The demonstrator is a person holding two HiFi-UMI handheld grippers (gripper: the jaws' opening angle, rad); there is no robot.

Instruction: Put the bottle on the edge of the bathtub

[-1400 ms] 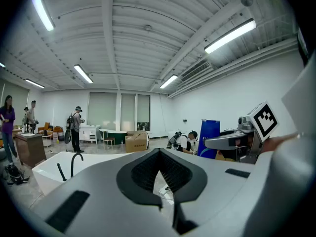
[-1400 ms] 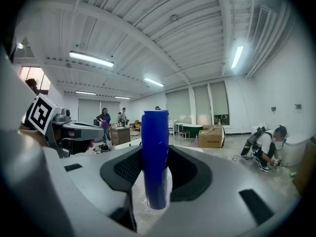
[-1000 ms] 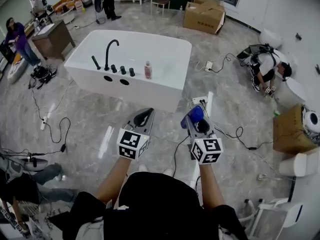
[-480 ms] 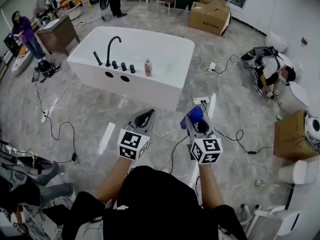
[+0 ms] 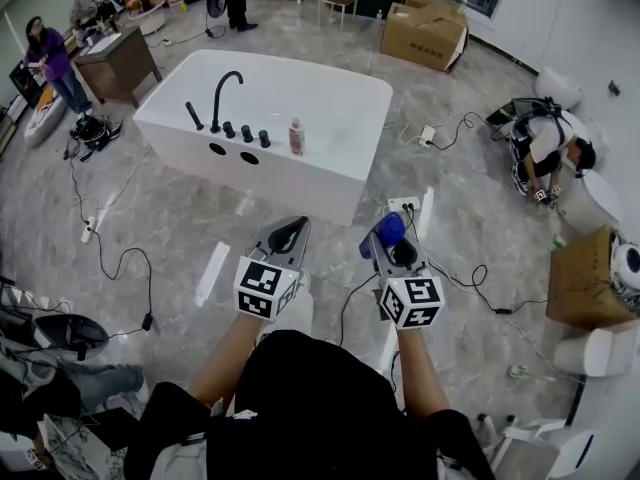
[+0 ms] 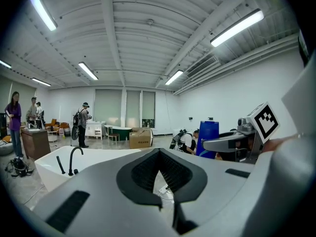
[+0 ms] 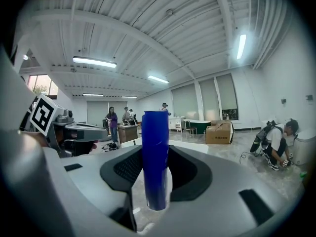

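A blue bottle (image 5: 387, 231) stands upright between the jaws of my right gripper (image 5: 390, 240), which is shut on it. In the right gripper view the bottle (image 7: 155, 157) fills the middle of the jaws. My left gripper (image 5: 287, 233) is beside it, shut and holding nothing. The white bathtub (image 5: 315, 176) lies ahead on the floor, apart from both grippers. On its near rim are a black faucet (image 5: 222, 93) and a small pink bottle (image 5: 296, 137). The left gripper view shows the bathtub (image 6: 49, 163) at lower left and the blue bottle (image 6: 208, 138) at right.
Cables and a power strip (image 5: 401, 205) lie on the marble floor between me and the tub. Cardboard boxes (image 5: 425, 33) (image 5: 580, 278) stand at the back and right. A person (image 5: 545, 143) crouches at right; others stand by a wooden desk (image 5: 118, 63) at back left.
Both grippers keep their pose, the right one still on the bottle. The room has slid slightly in the head view, and the tub sits a little nearer and more central.
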